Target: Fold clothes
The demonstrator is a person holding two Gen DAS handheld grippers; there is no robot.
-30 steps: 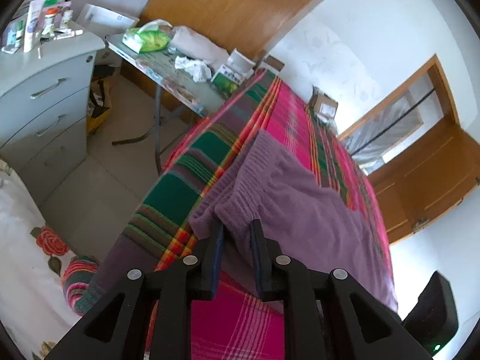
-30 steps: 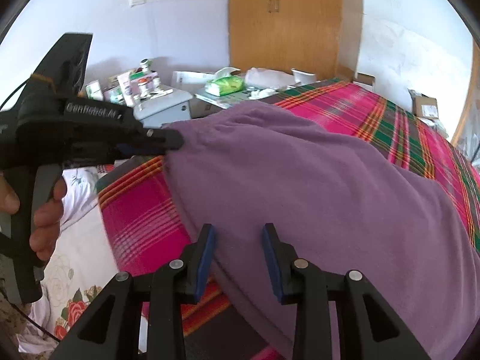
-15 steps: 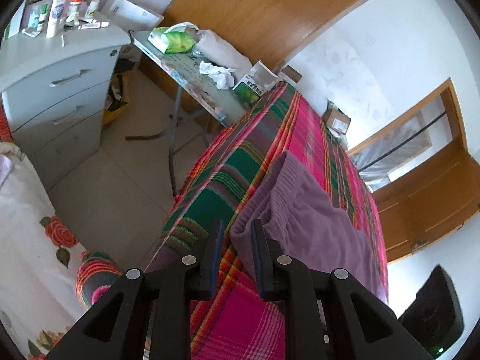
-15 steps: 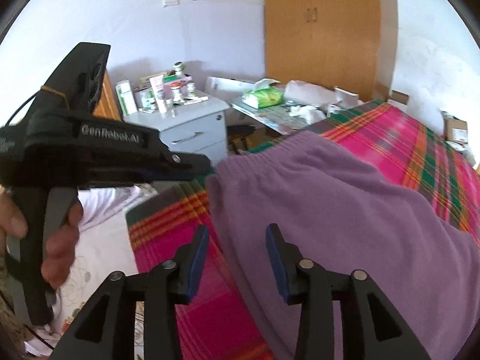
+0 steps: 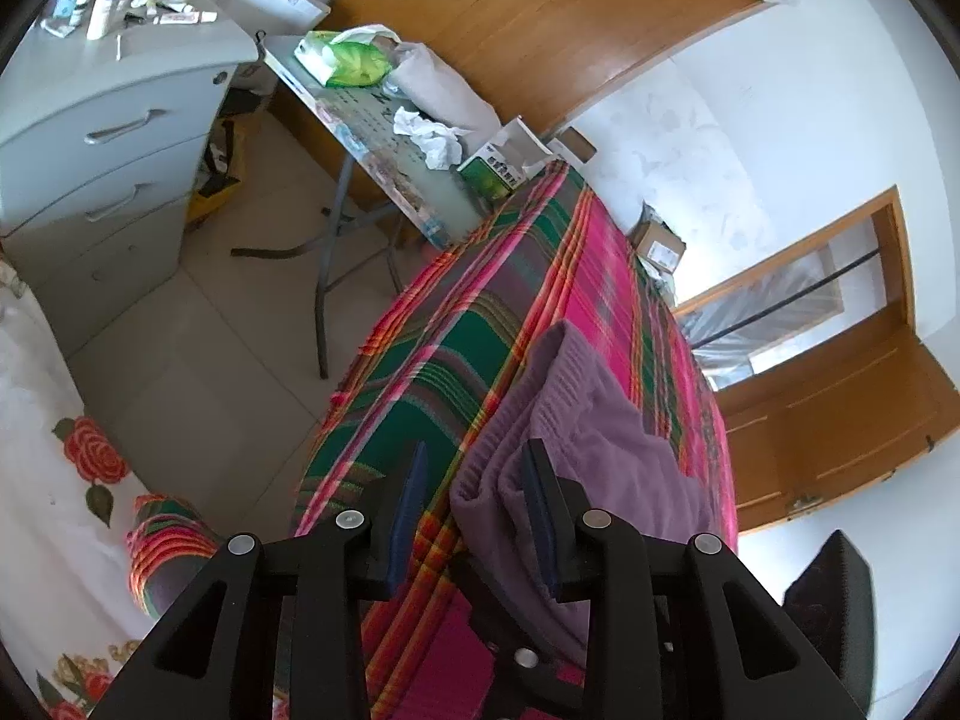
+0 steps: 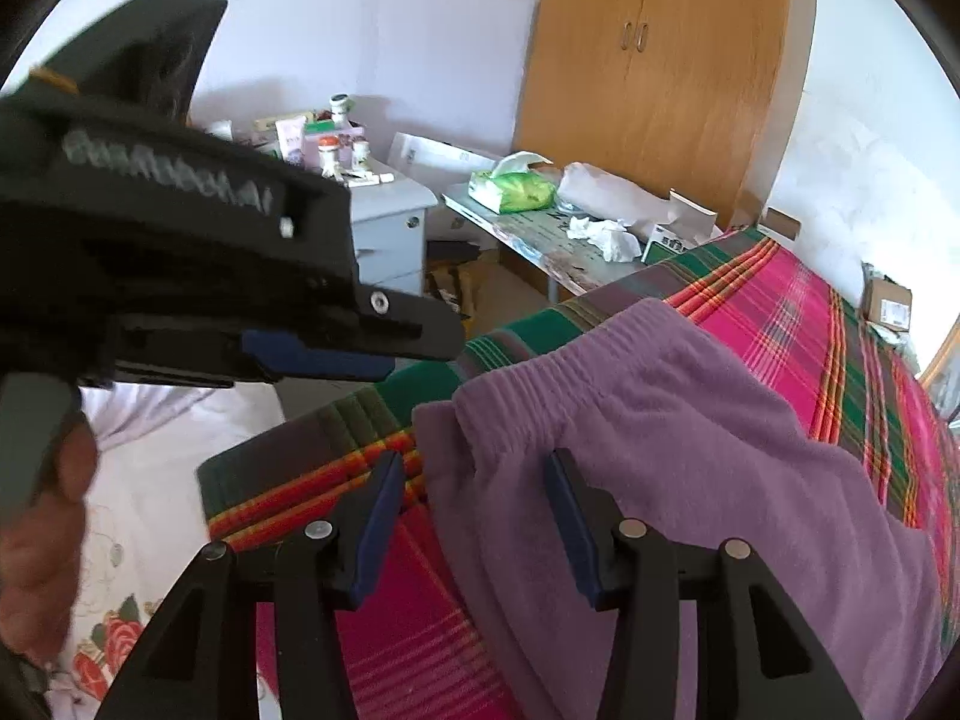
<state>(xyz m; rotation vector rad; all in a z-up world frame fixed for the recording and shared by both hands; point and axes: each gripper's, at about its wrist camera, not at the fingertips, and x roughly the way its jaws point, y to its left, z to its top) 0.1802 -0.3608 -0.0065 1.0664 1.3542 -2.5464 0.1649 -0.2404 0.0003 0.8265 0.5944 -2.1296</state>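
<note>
Purple garment (image 6: 690,420) is lying on the plaid bedcover (image 6: 774,294), its elastic waistband bunched just ahead of both claws. You are now holding the left claw (image 5: 474,492) wide, where half a second ago its fingers were nearly together at the waistband corner; cloth is sitting between the pads, against the right-hand one, but nothing is pinching it. Your right claw (image 6: 474,504) is also standing wider than a second ago, with the waistband edge lying loose in the gap. Both claws are hanging low over the bed edge, the left one off to the right claw's left. Judgement: you are releasing after laying the garment down, so this fold step is likely ending and the next grasp is pending. Folding bench (image 5: 384,138) ahead is carrying unrelated clutter.
</note>
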